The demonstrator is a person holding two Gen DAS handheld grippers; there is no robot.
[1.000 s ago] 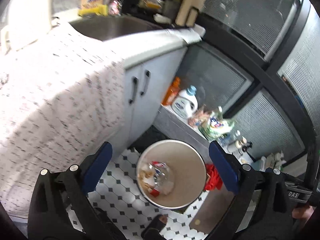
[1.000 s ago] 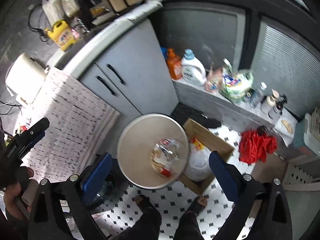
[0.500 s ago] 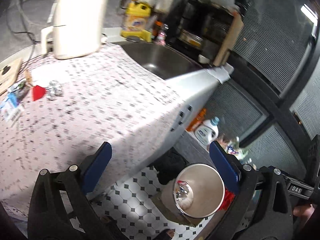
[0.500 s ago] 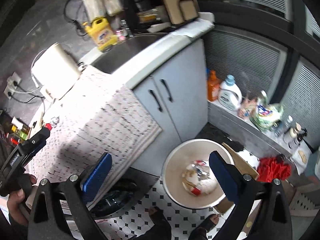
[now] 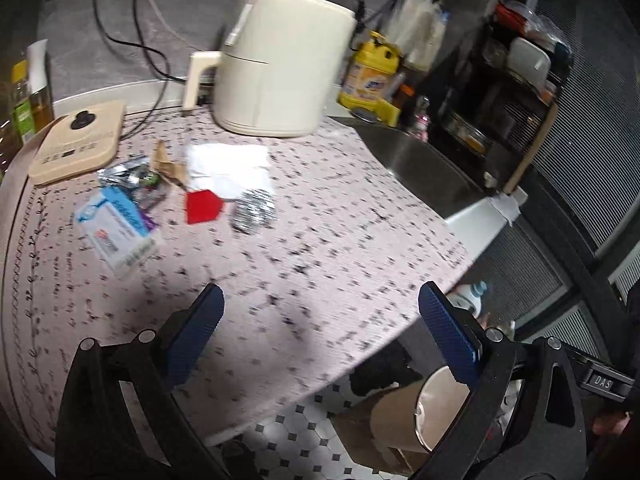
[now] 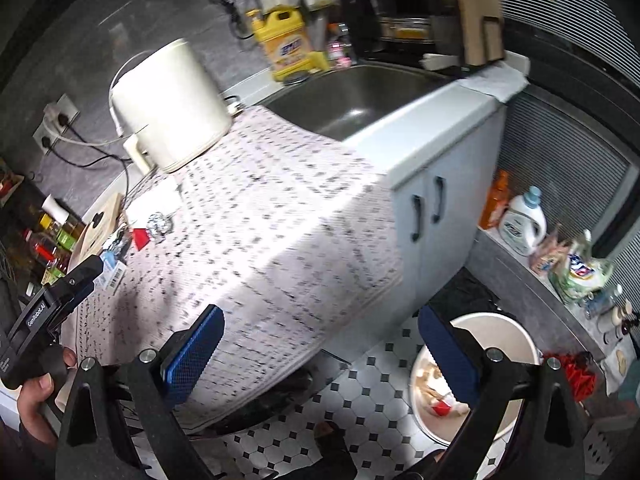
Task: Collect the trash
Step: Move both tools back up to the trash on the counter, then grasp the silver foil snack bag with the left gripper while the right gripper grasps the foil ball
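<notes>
Both the left gripper (image 5: 320, 320) and the right gripper (image 6: 320, 340) hold jaws wide and empty above the patterned cloth-covered worktop (image 5: 320, 240), where a red paper scrap (image 5: 202, 206), crumpled silver foil ball (image 5: 254, 212) and blue-white carton (image 5: 116, 228) lie clustered, while the round beige trash bin (image 6: 516, 330) stands on the tiled floor.

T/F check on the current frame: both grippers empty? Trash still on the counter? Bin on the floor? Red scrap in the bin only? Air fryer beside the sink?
1. Both the left gripper and the right gripper are open and empty. True.
2. The counter cloth is cleared of trash. False: a foil ball, a red paper scrap and a blue-and-white carton lie on it.
3. The trash bin stands on the tiled floor. True.
4. The trash bin is empty. False: wrappers lie inside.
5. The cream air fryer stands in the sink. False: it stands on the counter beside it.
</notes>
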